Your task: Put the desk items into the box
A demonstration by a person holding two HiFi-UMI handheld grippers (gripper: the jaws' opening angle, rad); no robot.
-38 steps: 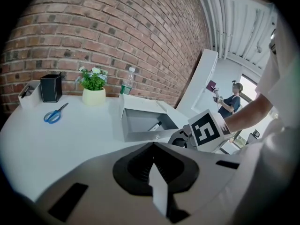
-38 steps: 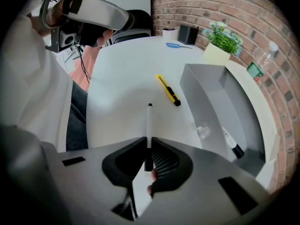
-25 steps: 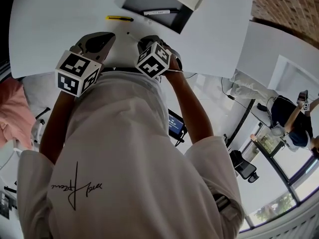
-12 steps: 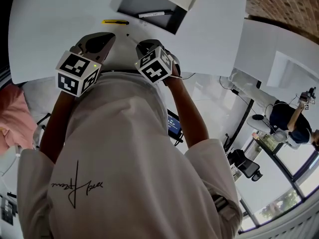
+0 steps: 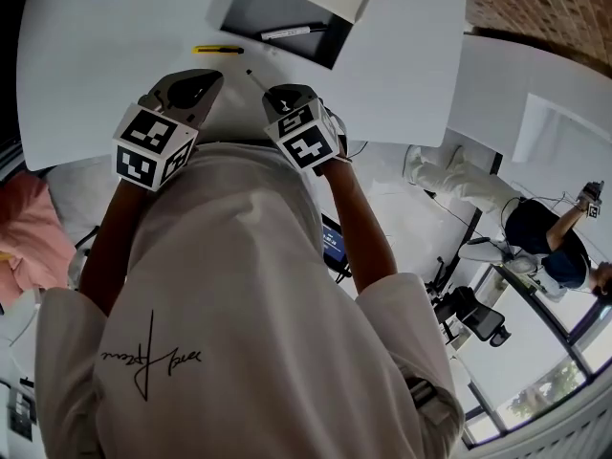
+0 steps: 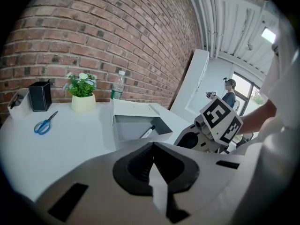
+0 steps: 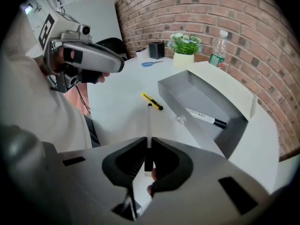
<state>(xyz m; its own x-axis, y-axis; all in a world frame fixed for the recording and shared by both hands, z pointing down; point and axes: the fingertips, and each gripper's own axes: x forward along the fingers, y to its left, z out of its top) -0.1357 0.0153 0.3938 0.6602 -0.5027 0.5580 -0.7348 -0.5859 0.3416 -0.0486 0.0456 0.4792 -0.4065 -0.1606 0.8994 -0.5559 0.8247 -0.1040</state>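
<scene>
White and thin, the pen (image 7: 149,125) is clamped in the right claw (image 7: 149,142), its dark tip pointing away over the worktop (image 7: 117,111) toward the yellow utility knife (image 7: 153,101). Compared with a second ago, the right claw has come up a little and rolled. The pen now appears clear of the worktop, so the pick looks done and the carry to the box is the step in hand.

That grey box (image 7: 197,100) stands open, far and to the right of the pen. Its white lid is folded back, and a black-capped marker (image 7: 205,117) already lies inside. The left claw (image 6: 152,146) is together with nothing in it and hangs over the near edge of the worktop, left of the right one.

Two items are not yet boxed. The knife lies just on the near side of the box, and blue scissors (image 7: 152,63) lie at the far end, next to a black holder (image 7: 156,49) and a potted plant (image 7: 184,55).
</scene>
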